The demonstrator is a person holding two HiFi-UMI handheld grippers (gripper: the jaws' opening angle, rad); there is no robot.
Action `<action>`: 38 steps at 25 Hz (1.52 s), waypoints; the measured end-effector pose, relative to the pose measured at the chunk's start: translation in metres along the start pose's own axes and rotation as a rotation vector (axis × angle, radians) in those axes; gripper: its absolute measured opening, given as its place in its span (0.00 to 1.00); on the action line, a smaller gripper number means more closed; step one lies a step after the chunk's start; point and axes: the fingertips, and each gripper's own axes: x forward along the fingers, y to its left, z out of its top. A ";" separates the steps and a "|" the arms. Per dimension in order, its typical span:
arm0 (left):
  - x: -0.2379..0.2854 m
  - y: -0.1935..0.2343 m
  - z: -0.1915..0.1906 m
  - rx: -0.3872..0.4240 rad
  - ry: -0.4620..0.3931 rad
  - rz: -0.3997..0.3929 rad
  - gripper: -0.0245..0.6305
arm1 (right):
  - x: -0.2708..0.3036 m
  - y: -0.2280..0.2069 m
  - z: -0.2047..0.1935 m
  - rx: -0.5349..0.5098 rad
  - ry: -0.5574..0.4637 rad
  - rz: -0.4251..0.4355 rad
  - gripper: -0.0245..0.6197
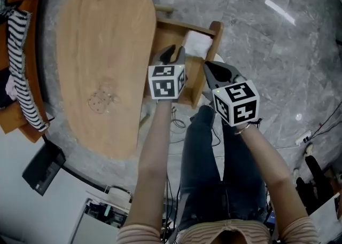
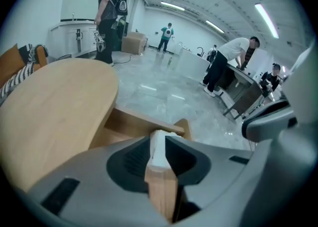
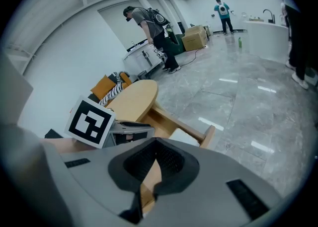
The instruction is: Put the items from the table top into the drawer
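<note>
My left gripper point(image 1: 175, 52) point(image 2: 158, 142) has its fingers clamped on a wooden wall of the open drawer point(image 1: 181, 26) point(image 2: 149, 120); the board runs straight up between them in the left gripper view. Just beside it, my right gripper point(image 1: 208, 67) point(image 3: 156, 144) is at the drawer's front corner. Its fingers meet at the tips, and a sliver of wood shows in the slit below them. I cannot tell whether that wood is pinched. My jeans-clad legs are below both grippers in the head view. The drawer stands pulled out from the side of the oval wooden desk point(image 1: 101, 50) point(image 2: 49, 116) point(image 3: 131, 99). Inside it, toward the front panel, lies a white folded item point(image 1: 199, 42) point(image 3: 186, 139), which could be cloth or paper. On the far side of the desk a wooden chair point(image 1: 24, 104) carries a black-and-white striped garment point(image 1: 18, 50) point(image 3: 112, 92). All of this stands on a polished grey stone floor point(image 1: 267, 34). Well beyond the desk, a person with a backpack point(image 2: 108, 17) point(image 3: 154, 32) leans over a white counter. Other people stand farther off in the room.
</note>
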 end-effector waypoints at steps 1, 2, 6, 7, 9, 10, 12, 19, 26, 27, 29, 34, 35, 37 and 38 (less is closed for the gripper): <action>-0.006 0.000 0.004 -0.010 -0.016 0.004 0.18 | -0.002 0.003 0.004 -0.007 -0.006 0.005 0.05; -0.012 0.000 0.007 -0.021 -0.031 0.008 0.18 | -0.003 0.005 0.008 -0.015 -0.010 0.009 0.05; -0.039 -0.005 0.015 -0.071 -0.072 0.014 0.18 | -0.012 0.020 0.023 -0.050 -0.021 0.020 0.05; -0.047 -0.007 0.017 -0.082 -0.082 0.016 0.18 | -0.015 0.026 0.027 -0.060 -0.025 0.024 0.05; -0.064 -0.010 0.022 -0.095 -0.104 0.018 0.18 | -0.024 0.038 0.035 -0.080 -0.032 0.032 0.05; -0.073 -0.012 0.025 -0.098 -0.117 0.020 0.17 | -0.028 0.044 0.038 -0.089 -0.037 0.035 0.05; -0.089 -0.015 0.031 -0.103 -0.145 0.028 0.15 | -0.038 0.054 0.046 -0.104 -0.052 0.040 0.05; -0.147 -0.020 0.048 -0.158 -0.252 0.051 0.10 | -0.080 0.081 0.066 -0.111 -0.106 0.064 0.05; -0.188 -0.029 0.069 -0.156 -0.334 0.054 0.07 | -0.125 0.088 0.088 -0.110 -0.200 0.039 0.05; -0.195 -0.032 0.069 -0.146 -0.338 0.053 0.07 | -0.131 0.090 0.087 -0.110 -0.205 0.036 0.05; -0.209 -0.038 0.071 -0.125 -0.345 0.052 0.06 | -0.143 0.097 0.085 -0.109 -0.215 0.036 0.05; -0.241 -0.051 0.081 -0.116 -0.400 0.040 0.06 | -0.167 0.110 0.087 -0.135 -0.263 0.039 0.05; -0.247 -0.054 0.082 -0.115 -0.411 0.036 0.06 | -0.172 0.112 0.088 -0.138 -0.273 0.038 0.05; -0.259 -0.061 0.084 -0.114 -0.431 0.028 0.06 | -0.180 0.116 0.088 -0.143 -0.292 0.035 0.05; -0.264 -0.065 0.084 -0.112 -0.441 0.024 0.06 | -0.184 0.117 0.089 -0.146 -0.301 0.033 0.05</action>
